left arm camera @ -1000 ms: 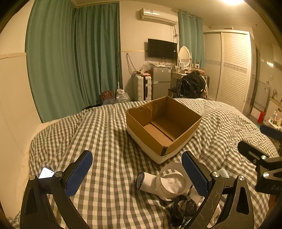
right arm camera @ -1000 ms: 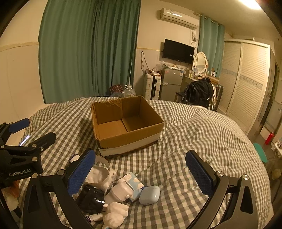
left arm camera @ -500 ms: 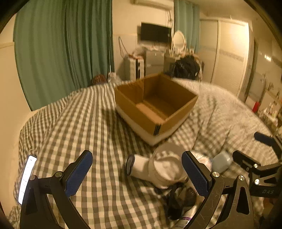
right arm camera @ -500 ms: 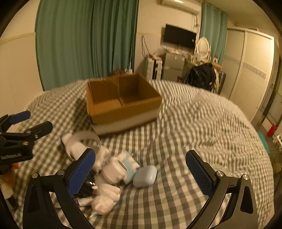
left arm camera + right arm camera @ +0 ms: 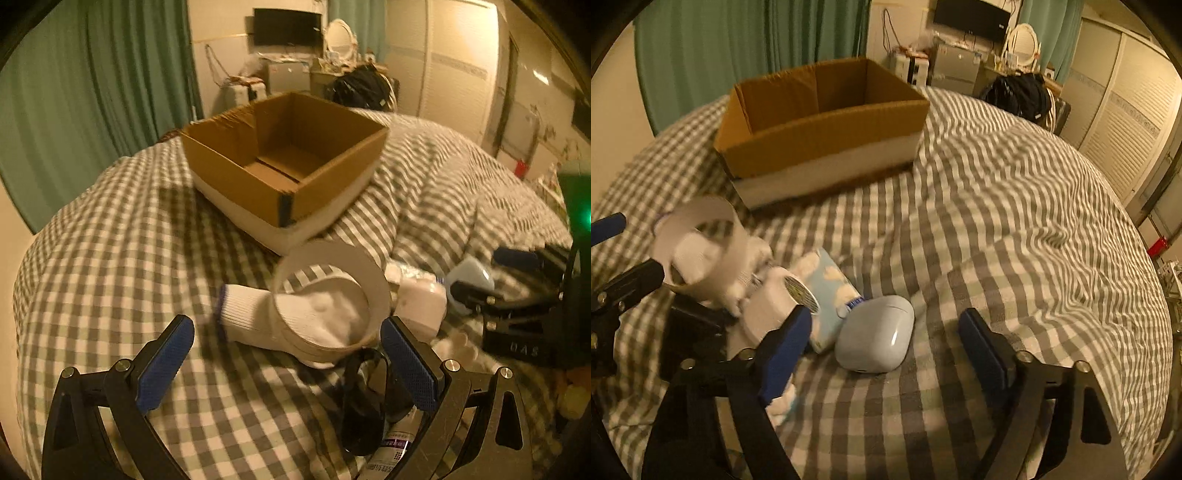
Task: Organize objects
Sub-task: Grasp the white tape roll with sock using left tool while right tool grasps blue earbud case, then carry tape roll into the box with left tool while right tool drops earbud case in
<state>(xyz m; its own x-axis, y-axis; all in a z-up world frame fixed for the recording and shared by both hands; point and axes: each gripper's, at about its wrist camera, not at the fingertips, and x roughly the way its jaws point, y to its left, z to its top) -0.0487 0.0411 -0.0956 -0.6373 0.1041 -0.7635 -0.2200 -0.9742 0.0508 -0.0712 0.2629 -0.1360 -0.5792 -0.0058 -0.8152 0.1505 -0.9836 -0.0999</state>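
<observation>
So both grippers wide open, nothing held | right gripper (image 5: 882,341) straddling the case (image 5: 874,335) | I'd centre, squeeze gently, then box (image 5: 820,122)

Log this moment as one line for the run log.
left hand-held gripper open over sock | right hand-held gripper open at blue case | box empty

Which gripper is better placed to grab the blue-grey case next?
Right. The right gripper has open jaws with the blue-grey case lying directly between them. The left gripper faces the white sock and paper ring instead.
</observation>
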